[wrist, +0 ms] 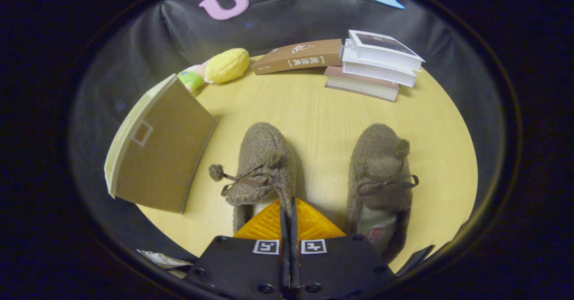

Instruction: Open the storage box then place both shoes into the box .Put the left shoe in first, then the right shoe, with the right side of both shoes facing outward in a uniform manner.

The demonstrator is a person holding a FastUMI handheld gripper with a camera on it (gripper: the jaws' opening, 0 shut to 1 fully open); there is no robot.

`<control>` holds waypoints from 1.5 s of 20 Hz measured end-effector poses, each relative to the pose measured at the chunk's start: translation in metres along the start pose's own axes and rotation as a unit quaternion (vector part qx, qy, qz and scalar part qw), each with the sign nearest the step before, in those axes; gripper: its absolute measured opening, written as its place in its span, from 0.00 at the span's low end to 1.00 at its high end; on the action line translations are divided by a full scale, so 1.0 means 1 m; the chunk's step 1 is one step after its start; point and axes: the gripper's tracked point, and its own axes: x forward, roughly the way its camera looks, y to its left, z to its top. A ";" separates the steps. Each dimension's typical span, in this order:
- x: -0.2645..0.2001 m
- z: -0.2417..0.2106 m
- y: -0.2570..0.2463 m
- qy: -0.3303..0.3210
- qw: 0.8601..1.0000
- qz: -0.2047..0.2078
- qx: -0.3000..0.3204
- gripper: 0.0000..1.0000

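Note:
Two brown fuzzy slippers with bow laces and pom-poms lie side by side on the yellow wooden table [314, 107], toes pointing away from me. My gripper [288, 203] is shut at the right rim of the left shoe [262, 156], and the thin collar edge runs in between the two closed fingers. The right shoe [381, 165] lies just to the right of the fingers, apart from them. The storage box [161, 156], tan with a pale rim, stands tilted to the left of the left shoe, its brown face toward the shoes. Whether it is open is hidden.
Beyond the shoes a stack of three books [376, 67] and a brown book [298, 57] lie at the table's far edge. A yellow plush toy [226, 65] with a green and pink one [192, 78] rests behind the box. Bare table separates the shoes from the books.

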 end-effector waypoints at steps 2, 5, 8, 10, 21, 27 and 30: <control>-0.004 0.004 0.001 -0.003 1.000 -0.002 0.024 0.04; -0.014 0.009 0.008 -0.010 0.998 0.006 0.067 0.04; -0.026 0.018 0.019 -0.018 0.995 0.015 0.098 0.04; -0.035 0.023 0.028 -0.022 0.992 0.025 0.122 0.04; -0.082 0.079 0.103 -0.060 0.989 0.053 0.125 0.04; -0.098 0.112 0.161 -0.080 0.987 0.084 0.110 0.04; -0.100 0.122 0.187 -0.088 0.986 0.095 0.107 0.04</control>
